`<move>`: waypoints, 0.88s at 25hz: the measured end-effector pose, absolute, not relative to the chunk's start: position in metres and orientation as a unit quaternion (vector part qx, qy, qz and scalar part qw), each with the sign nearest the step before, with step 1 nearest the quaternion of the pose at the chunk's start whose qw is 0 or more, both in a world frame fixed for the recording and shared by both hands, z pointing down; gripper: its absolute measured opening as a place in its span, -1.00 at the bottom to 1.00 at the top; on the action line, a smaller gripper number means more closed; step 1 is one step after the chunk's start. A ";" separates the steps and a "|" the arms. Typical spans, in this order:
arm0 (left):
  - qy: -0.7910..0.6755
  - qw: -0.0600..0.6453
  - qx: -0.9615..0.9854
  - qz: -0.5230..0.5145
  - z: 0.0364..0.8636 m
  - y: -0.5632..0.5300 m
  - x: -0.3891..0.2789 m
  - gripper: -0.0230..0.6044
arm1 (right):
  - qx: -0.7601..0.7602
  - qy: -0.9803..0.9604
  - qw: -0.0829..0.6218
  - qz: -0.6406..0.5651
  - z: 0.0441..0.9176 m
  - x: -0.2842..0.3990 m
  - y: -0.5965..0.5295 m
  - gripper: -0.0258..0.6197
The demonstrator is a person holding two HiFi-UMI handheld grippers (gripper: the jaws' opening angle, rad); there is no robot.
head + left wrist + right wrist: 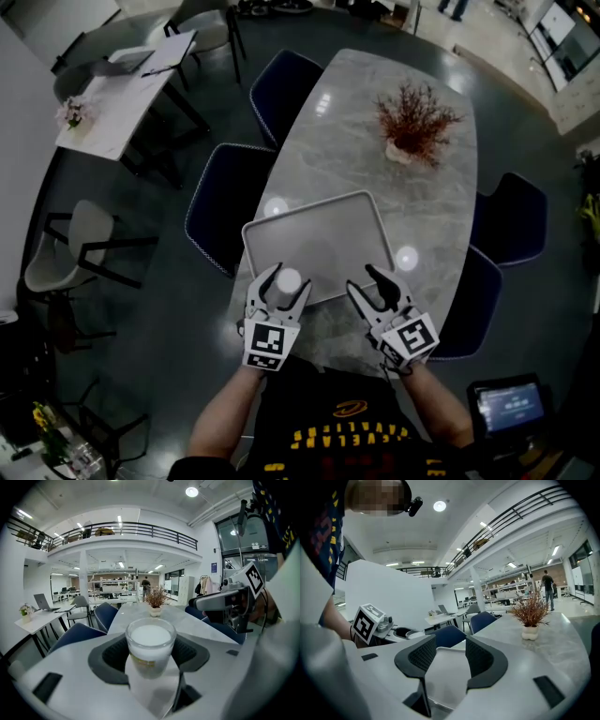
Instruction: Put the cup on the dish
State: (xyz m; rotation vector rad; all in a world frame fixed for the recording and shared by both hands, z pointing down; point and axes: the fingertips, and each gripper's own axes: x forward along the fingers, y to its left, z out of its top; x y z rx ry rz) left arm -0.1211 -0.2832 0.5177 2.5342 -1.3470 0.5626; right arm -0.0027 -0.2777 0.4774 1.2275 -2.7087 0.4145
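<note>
The cup (289, 280) is a short glass filled with white, and my left gripper (289, 282) is shut on it, one pad on each side. It is at the front-left corner of the dish (323, 234), a pale grey rectangular tray on the marble table. In the left gripper view the cup (150, 651) fills the gap between the dark pads (115, 654), with tray surface showing below. Whether the cup rests on the tray or hangs just over it is unclear. My right gripper (361, 278) is open and empty over the tray's front-right part, and the tray (445, 677) shows between its jaws.
A potted dry red plant (412, 127) stands at the table's far end. Dark blue chairs (225, 211) flank the table on the left and on the right (511, 220). A white desk (122, 89) with a laptop stands far left.
</note>
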 end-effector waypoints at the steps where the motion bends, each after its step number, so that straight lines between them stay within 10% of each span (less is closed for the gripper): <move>1: -0.455 0.108 0.863 0.191 0.521 -0.285 -0.119 -0.09 | 0.408 -0.899 0.071 0.139 0.479 -0.003 -0.279 -0.32; 22: -0.436 0.126 0.868 0.201 0.595 -0.326 -0.109 -0.09 | 0.423 -0.885 0.095 0.167 0.511 -0.004 -0.303 -0.32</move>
